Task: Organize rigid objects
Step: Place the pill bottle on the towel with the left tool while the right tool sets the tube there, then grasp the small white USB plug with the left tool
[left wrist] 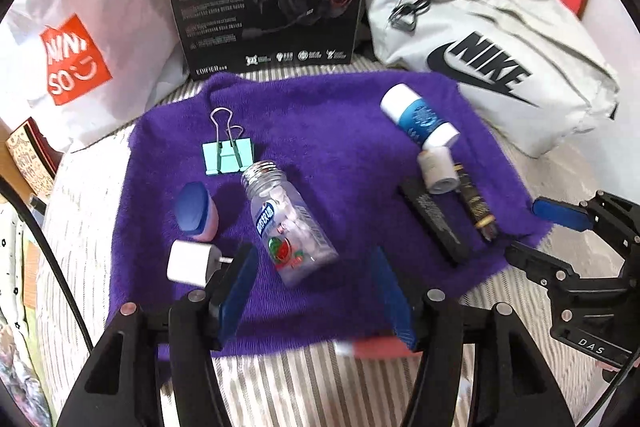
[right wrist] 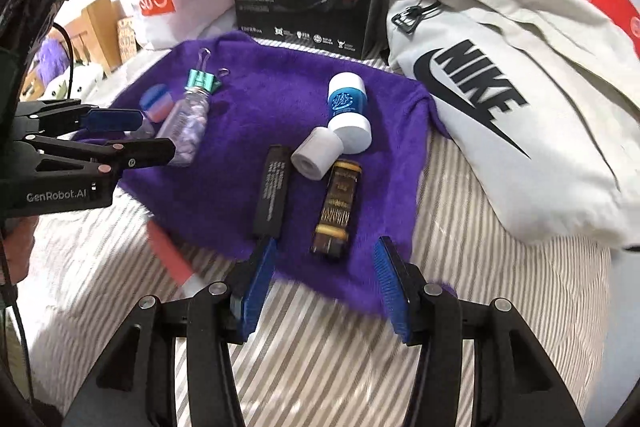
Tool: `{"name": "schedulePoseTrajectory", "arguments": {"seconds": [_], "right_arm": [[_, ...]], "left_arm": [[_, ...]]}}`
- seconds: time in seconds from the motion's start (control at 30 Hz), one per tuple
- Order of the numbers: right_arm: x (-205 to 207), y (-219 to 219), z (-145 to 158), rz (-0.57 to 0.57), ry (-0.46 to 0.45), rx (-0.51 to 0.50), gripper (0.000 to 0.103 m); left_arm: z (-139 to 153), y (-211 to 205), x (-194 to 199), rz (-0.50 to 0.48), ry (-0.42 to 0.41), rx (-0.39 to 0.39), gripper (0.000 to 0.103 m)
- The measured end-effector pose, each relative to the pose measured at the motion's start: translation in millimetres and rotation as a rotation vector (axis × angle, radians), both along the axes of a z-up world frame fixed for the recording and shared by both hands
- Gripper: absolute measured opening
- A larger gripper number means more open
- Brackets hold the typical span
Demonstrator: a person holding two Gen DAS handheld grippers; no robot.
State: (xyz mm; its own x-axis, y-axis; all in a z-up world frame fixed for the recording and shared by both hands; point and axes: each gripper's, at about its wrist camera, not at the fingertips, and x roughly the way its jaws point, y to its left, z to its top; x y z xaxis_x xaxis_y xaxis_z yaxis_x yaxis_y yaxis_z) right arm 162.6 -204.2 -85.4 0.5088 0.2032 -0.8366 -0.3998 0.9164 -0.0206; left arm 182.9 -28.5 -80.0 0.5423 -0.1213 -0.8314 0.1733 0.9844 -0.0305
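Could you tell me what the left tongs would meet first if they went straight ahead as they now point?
Most likely the clear candy bottle, lying on the purple towel between the open left tongs. Depth is unclear, so they might pass just above it.

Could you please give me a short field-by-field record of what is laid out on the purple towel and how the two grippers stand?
surface: purple towel on striped bedding
left group: mint binder clip, clear candy bottle lying down, blue-lidded pink jar, white charger plug
right group: blue-labelled white bottle, white tape roll, black bar, dark gold-printed box
off towel: pink-and-white object, blurred
left gripper: jaws open, empty
right gripper: jaws open, empty
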Motion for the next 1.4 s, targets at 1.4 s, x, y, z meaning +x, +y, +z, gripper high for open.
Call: {"name": "schedulePoseTrajectory", "arguments": {"seconds": [1.4], "right_arm": [[-167.5,-88.8,10.5,-0.248,0.053,0.136,0.051]], "left_arm": [[-45.9,-77.2,-105.8,-0.195,0.064,0.011,0.025]]}}
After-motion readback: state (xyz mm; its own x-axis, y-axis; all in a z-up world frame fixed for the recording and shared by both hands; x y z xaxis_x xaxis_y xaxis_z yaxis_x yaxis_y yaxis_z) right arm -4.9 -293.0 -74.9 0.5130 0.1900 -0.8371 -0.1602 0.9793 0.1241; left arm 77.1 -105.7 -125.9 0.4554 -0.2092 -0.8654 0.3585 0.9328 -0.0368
